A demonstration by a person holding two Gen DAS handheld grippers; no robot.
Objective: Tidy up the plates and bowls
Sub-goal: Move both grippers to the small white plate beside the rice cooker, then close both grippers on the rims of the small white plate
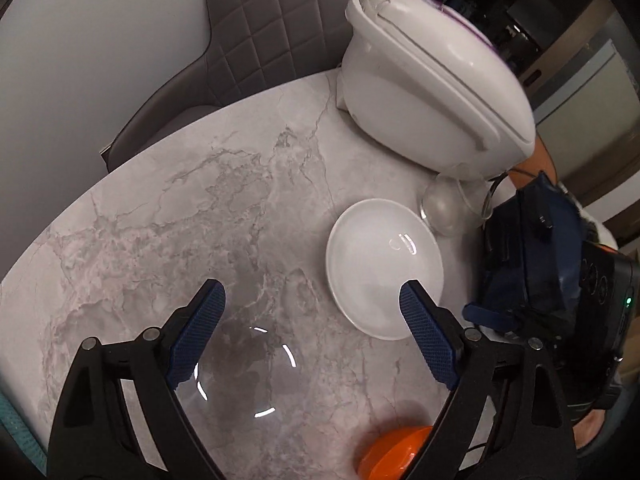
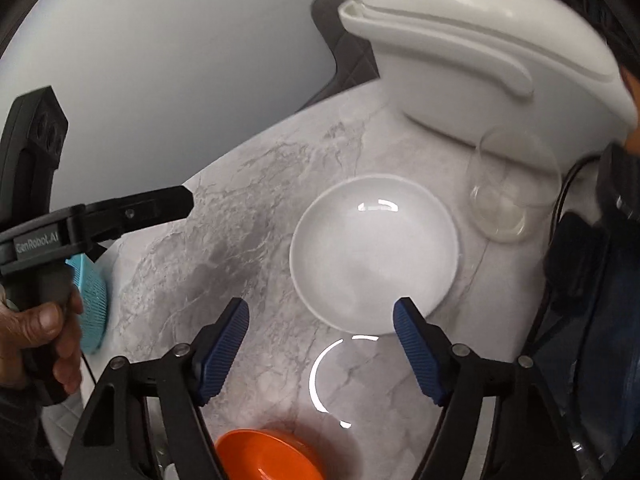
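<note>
Left gripper (image 1: 312, 296): seen wide open in the left wrist view, blue ribbed pads well apart, nothing held between them; only bare marble is framed by the jaws.
Glass bowl (image 1: 244, 372): a clear bowl, told mostly by its bright rim glints, is seen on the table just beneath the left gripper's left finger, untouched by the pads.
Table (image 1: 160, 220): a rounded grey-veined marble top, pointed down at by both grippers.
Chair (image 1: 256, 36): a grey quilted seat back is seen beyond the table's far edge, ahead of the left gripper.
White plate (image 1: 380, 256): a shallow round dish lying flat ahead and to the right of the left gripper; its near rim is overlapped in the view by the right fingertip, contact cannot be told.
Orange bowl (image 1: 396, 452): seen low beside the left gripper's right finger, partly hidden by it.
Rice cooker (image 1: 432, 80): a white lidded appliance, well ahead and to the right.
Clear glass (image 1: 440, 208): standing between the cooker and the white plate.
Right gripper (image 2: 320, 308): also spread wide and empty in the right wrist view; the white plate lies just ahead, its near rim between the fingertips.
Teal mat (image 2: 94, 304): seen at the table edge, left of the right gripper.
</note>
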